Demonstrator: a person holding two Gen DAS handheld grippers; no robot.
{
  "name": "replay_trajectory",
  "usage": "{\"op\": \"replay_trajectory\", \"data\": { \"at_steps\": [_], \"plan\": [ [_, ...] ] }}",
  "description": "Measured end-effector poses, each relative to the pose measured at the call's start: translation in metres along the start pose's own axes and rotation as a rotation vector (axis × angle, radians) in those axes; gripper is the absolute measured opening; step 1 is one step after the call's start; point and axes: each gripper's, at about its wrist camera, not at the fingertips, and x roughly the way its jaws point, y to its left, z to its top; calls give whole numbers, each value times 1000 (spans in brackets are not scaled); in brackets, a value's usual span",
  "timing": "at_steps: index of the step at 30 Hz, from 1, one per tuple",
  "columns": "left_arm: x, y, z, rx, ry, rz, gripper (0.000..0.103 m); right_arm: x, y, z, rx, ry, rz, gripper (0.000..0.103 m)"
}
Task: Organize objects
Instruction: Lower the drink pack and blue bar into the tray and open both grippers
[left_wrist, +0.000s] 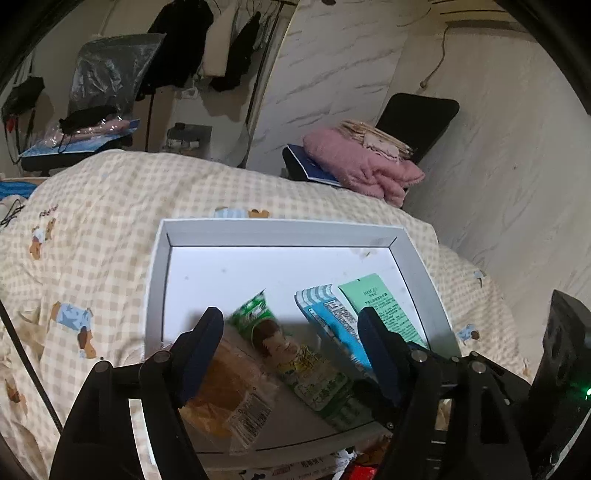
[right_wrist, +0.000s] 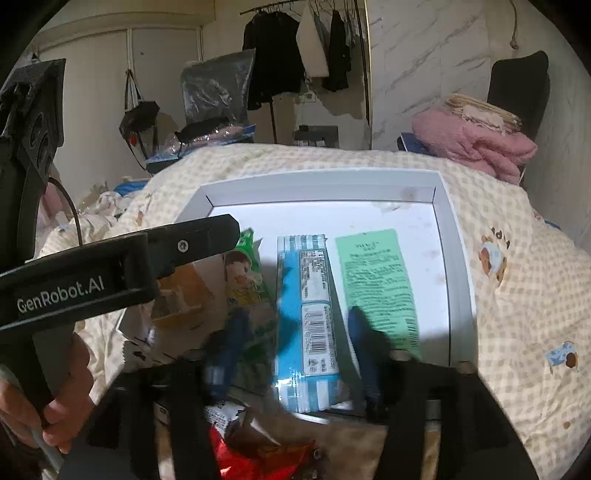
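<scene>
Left wrist view: the left gripper (left_wrist: 291, 347) hangs wide open, empty, over a green cartoon-printed snack packet (left_wrist: 291, 350) in a shallow white cardboard tray (left_wrist: 280, 232). Right wrist view: the right gripper (right_wrist: 295, 343), open and blurred, straddles a blue striped wrapper (right_wrist: 306, 306); closing carelessly could pinch the neighbouring packets.

A white tray (right_wrist: 458, 258) lies on the checked bed (right_wrist: 517, 295). In it, side by side, lie a green packet (right_wrist: 376, 280), a blue packet (right_wrist: 310, 295) and a green snack bag (right_wrist: 245, 277). The right hand-held gripper (right_wrist: 295, 332) stands with its blue fingers (right_wrist: 360, 339) spread either side of the blue packet. The left hand-held gripper (right_wrist: 207, 236) reaches in over the tray's left edge. A red wrapper (right_wrist: 251, 458) lies below the tray.
</scene>
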Motion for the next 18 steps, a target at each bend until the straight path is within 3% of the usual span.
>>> {"op": "replay_trajectory", "data": {
  "at_steps": [4,6,12,15,17,18],
  "plan": [
    [-13,2,0,-21,-18,12,79,-3,2,2,-7,4,-42,65],
    [-19,4,-1,-30,-25,17,79,-12,0,1,13,-19,-31,88],
    [-51,2,-3,-44,-65,25,79,-62,-8,8,82,-152,53,88],
    [-68,-2,-2,-47,-69,-8,79,-89,-10,13,109,-220,96,89],
    [-81,-6,-1,-49,-98,-9,80,-108,-10,17,110,-266,99,103],
    [-89,-8,0,-46,-113,-10,80,-117,-11,17,106,-290,101,103]
  ]
}}
